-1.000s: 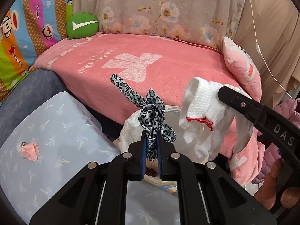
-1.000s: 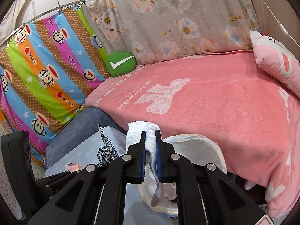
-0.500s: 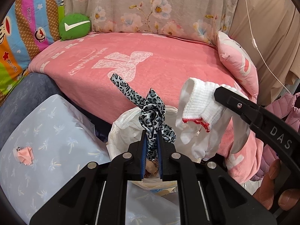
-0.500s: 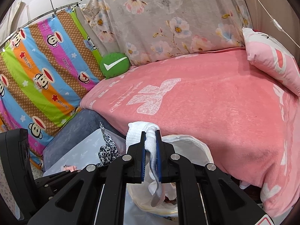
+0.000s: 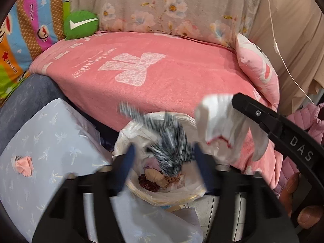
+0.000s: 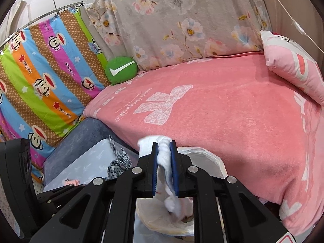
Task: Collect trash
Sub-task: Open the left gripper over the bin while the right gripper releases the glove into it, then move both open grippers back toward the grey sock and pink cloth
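Nearest in left wrist view: left gripper (image 5: 164,158), blurred, jaws spread wide w/ nothing clamped. Between them, just above the trash bin (image 5: 125,139), leopard-print hair band (image 5: 170,151) – blurred, apparently loose and dropping; long axis runs from far-left tail down to near-right bunch, tail pointing up & away. Inside bin liner: brownish crumpled scraps already sitting at the bottom.

Right of that, right gripper (image 6: 164,162), jaws nearly closed, pinching white glove (image 6: 164,158) by its cuff end; rest of glove hangs straight down, long axis vertical, fingers pointing into bin opening. In left view, same glove (image 5: 218,125) dangles w/ red-trimmed edge over bin's right rim.

Near left: pale blue cushion (image 5: 50,141) w/ one pink crumpled scrap (image 5: 23,165) lying on it, well apart from bin.

Farther back: pink blanket (image 5: 162,64) over sofa seat, green round pillow (image 5: 81,24) far left, pink pillow (image 5: 257,66) far right, floral cloth (image 5: 172,6) behind.

Progress, judged: some trash binned, hair band about in, glove not yet released, pink scrap not yet collected.
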### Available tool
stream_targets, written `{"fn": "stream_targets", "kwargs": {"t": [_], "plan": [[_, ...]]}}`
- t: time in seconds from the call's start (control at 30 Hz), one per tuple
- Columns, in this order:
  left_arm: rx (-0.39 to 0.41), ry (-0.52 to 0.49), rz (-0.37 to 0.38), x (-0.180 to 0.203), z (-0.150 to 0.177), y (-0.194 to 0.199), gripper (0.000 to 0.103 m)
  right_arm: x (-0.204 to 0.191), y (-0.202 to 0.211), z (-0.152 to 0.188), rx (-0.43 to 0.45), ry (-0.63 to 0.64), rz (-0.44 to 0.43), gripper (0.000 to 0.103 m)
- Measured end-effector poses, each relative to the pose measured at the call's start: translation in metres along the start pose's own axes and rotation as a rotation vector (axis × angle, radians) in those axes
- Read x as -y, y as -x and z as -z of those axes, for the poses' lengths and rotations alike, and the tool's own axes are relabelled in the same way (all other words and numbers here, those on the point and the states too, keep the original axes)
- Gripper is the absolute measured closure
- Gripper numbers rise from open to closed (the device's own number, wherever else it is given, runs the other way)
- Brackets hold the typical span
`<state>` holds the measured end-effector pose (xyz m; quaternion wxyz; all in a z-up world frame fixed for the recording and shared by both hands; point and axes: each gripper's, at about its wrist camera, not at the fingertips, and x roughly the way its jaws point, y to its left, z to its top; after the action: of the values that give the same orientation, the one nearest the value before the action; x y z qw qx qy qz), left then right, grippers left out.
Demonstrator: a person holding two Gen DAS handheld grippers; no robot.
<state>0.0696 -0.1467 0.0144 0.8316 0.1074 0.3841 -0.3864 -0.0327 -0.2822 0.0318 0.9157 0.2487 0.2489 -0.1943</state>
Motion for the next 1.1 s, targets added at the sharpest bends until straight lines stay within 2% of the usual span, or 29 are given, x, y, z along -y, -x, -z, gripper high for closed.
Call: {"fn": "stream_targets", "kwargs": {"t": [0.47,0.97,1.1], "plan": [[0.023,0.041,-0.033,-0.02,0.003,0.008,0.033,-0.009,-0.001,-0.003,-0.006,0.013,-0.006,0.078],[0.032,0.127,-0.059,-0.063,0.015,0.02,0.033,-0.049,-0.012,0.014,-0.052,0.069,-0.036,0.077],[0.038,0.148,-0.072,-0.077,0.017,0.024,0.033,-0.064,-0.015,0.019,-0.053,0.087,-0.043,0.07]]}}
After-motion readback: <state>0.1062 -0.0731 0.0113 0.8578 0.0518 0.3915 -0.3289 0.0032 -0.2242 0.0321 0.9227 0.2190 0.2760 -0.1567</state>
